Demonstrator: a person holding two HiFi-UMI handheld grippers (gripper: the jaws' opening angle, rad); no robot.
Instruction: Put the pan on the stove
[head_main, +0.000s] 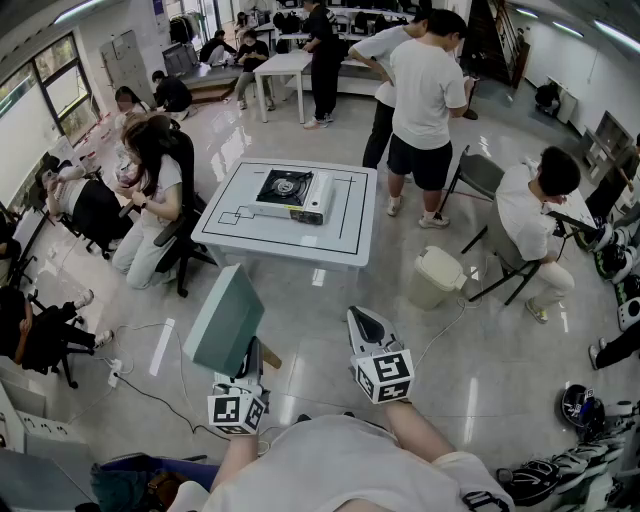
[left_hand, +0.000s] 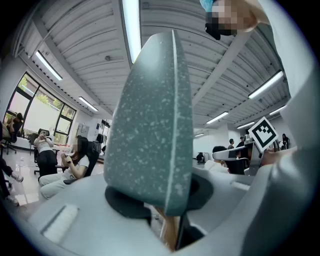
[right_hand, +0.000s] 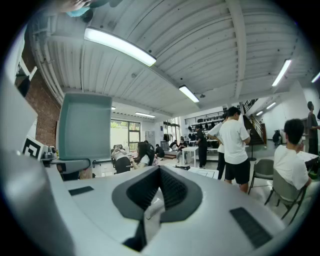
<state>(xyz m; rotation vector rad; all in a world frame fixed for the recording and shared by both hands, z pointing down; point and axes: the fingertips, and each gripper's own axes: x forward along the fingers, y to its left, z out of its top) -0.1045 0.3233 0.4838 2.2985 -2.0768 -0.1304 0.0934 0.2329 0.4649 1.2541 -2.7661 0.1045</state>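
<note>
Left gripper (head_main: 250, 362): clenched on the wooden handle (head_main: 270, 356) of the pan, held about level at the person's lower left.
Pan (head_main: 225, 320): square and grey-green with a speckled coat. It stands on edge straight out in front of the left gripper's jaws and rises above them.
Pan's facing: the hollow side with its raised rim is turned toward the right gripper. The left gripper view shows the speckled outer side and one edge.
Right gripper (head_main: 360, 318): jaws pressed together with nothing between them. It is just beside the left gripper on its right, apart from the pan, and points slightly downward.
Stove (head_main: 290, 195): a portable gas burner with a black top, well ahead of both grippers across open floor. Nothing sits on its burner.
Table (head_main: 350, 225): white with black line markings. It bears the stove and is straight ahead of the grippers.
Bin (head_main: 435, 277): pale with a lid. It stands on the floor ahead and to the right of the right gripper, beside the table's near right corner.
Standing person (head_main: 425, 95): in a white shirt and dark shorts, beyond the table's far right side.
Seated person at left (head_main: 150, 190): ahead and to the left of the left gripper, just beside the table.
Seated person at right (head_main: 535, 215): on a folding chair, far to the right of the right gripper.
Cable (head_main: 150, 395): runs across the floor to the left of the left gripper.
</note>
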